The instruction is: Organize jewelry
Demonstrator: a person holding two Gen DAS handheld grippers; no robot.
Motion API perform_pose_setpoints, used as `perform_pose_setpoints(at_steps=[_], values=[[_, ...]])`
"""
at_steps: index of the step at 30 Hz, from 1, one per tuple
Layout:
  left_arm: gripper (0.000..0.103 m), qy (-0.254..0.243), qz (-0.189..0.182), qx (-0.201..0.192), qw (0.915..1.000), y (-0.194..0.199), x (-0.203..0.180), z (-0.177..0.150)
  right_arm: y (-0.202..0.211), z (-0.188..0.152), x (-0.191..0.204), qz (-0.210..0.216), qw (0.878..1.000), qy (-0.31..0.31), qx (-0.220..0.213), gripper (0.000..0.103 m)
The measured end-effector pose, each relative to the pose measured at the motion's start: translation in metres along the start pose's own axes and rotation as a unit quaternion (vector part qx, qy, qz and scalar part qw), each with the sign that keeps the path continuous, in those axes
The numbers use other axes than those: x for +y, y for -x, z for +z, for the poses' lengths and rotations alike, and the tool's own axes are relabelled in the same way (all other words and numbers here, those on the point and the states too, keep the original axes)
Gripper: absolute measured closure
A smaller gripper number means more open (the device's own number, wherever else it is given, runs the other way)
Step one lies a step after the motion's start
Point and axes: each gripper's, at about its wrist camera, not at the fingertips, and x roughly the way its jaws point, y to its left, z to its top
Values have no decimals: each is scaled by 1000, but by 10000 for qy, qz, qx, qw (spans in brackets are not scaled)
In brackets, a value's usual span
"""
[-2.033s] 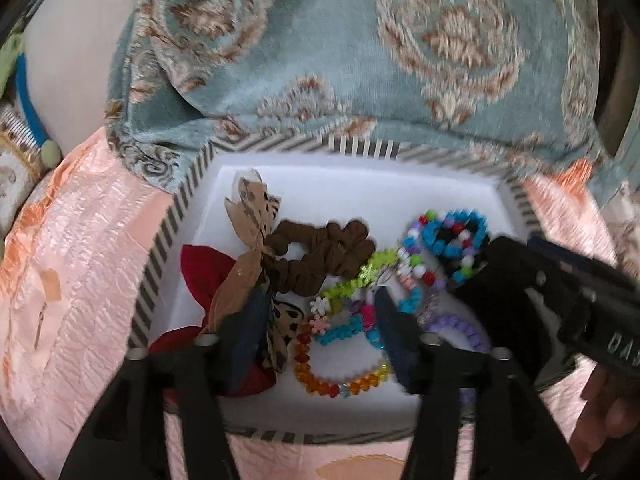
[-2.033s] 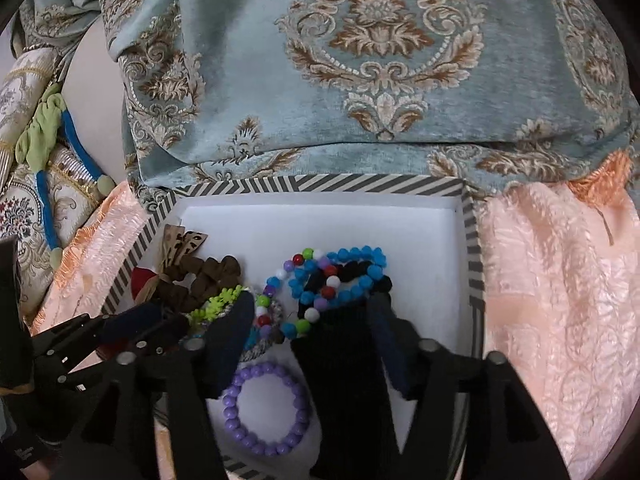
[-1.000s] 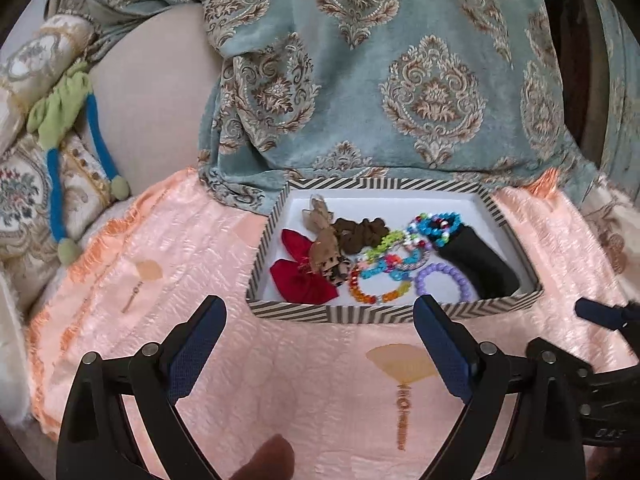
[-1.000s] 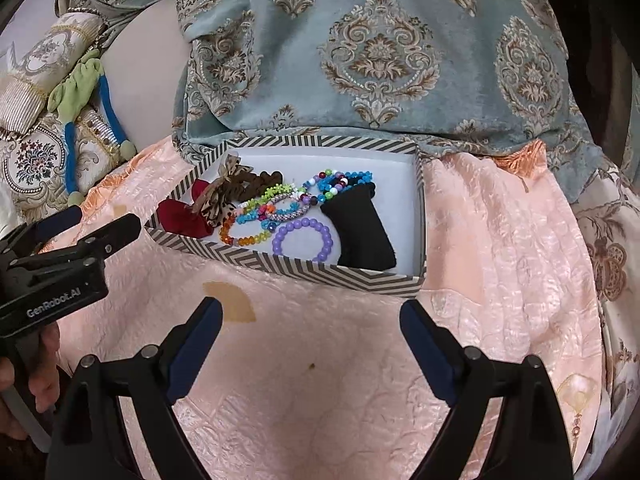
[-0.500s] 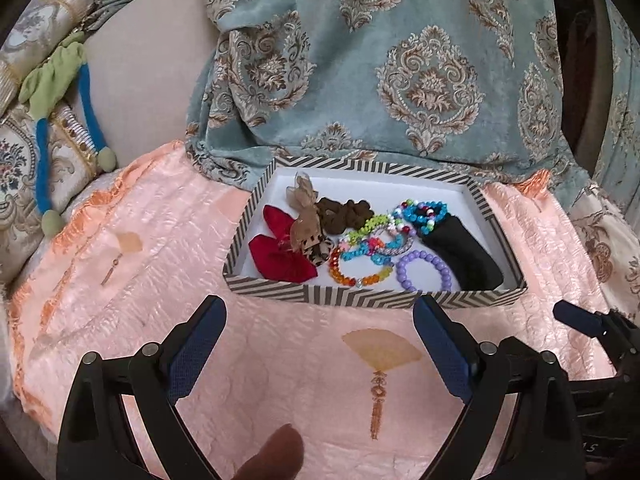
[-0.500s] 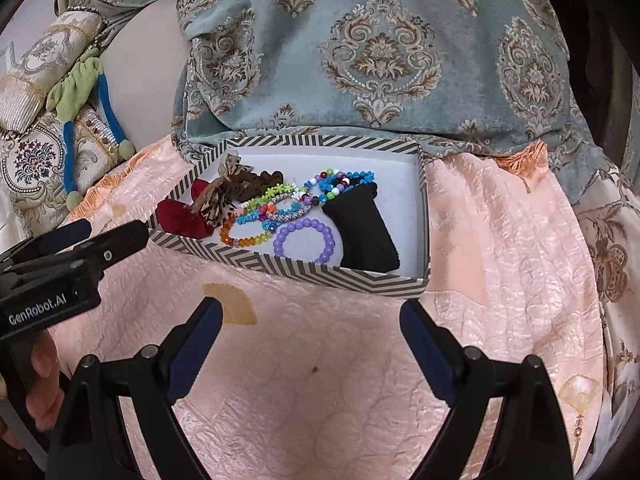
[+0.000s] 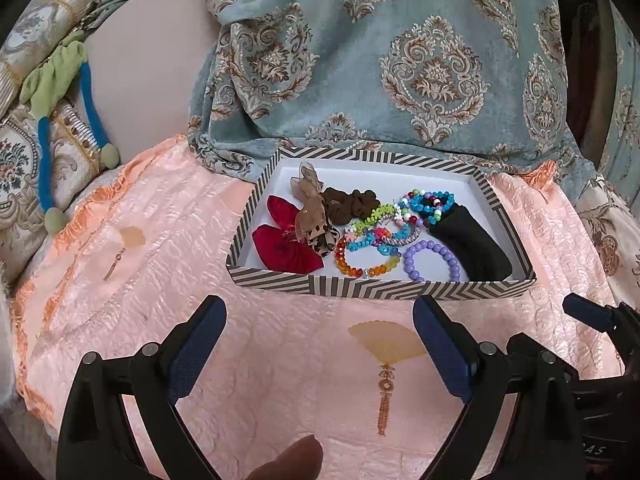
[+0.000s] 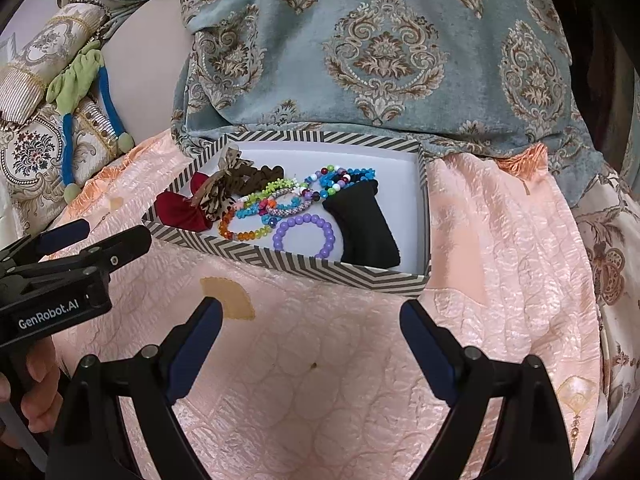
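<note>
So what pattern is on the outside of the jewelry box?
Black-and-white chevron stripes on the jewelry box walls, white inside; clearest in the left wrist view.

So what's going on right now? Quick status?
Left gripper and right gripper open, empty. Jewelry heaped in striped box. Nothing in the way.

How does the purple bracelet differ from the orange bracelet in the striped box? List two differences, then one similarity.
The purple bracelet has round, opaque beads of one colour; the orange bracelet has glassy, see-through beads shading from orange to yellow-green. The purple lies beside the black pouch, the orange beside the red bow. Both lie flat.
</note>
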Motion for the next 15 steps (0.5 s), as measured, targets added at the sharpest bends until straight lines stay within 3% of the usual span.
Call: perform_pose_setpoints(at_steps=[15], values=[[22, -74, 46, 29, 10000, -1, -2, -1, 0, 0, 1, -2, 10000, 16, -15, 10]])
